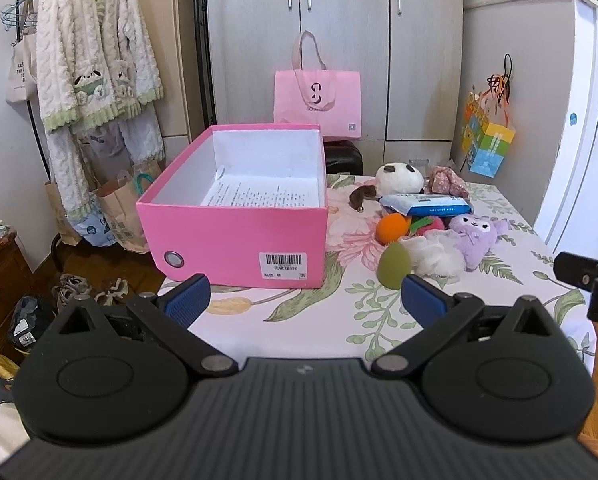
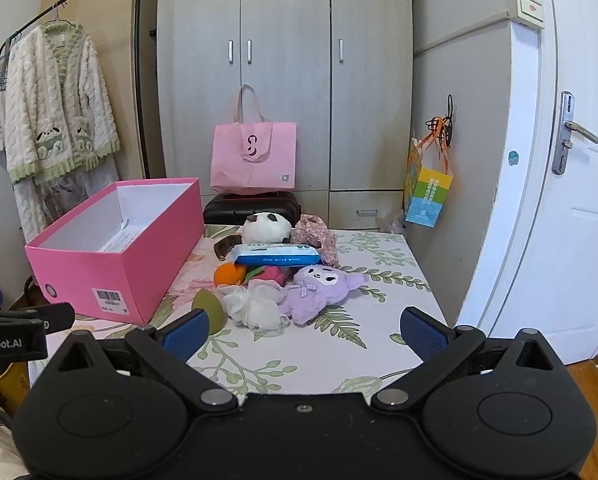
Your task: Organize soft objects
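An open pink box [image 1: 235, 236] [image 2: 115, 268] with a printed sheet inside stands on the left of the floral table. Right of it lies a pile of soft things: a panda plush [image 1: 399, 178] [image 2: 265, 226], a purple plush [image 1: 477, 238] [image 2: 319, 292], an orange ball [image 1: 393, 227] [image 2: 228, 274], a green sponge egg [image 1: 395, 266] [image 2: 207, 310], a white frilly scrunchie [image 1: 435, 256] [image 2: 255, 308], a blue wipes pack [image 1: 425, 204] [image 2: 275, 255] and a pink floral cloth [image 1: 447, 180] [image 2: 315, 234]. My left gripper [image 1: 305, 300] hangs open before the box. My right gripper [image 2: 305, 330] is open, short of the pile.
A pink tote bag [image 1: 319, 100] [image 2: 255, 160] sits on a black case behind the table. Fluffy clothes hang on a rack [image 1: 95, 60] at the left with paper bags below. A white door [image 2: 571, 200] stands to the right, past the table edge.
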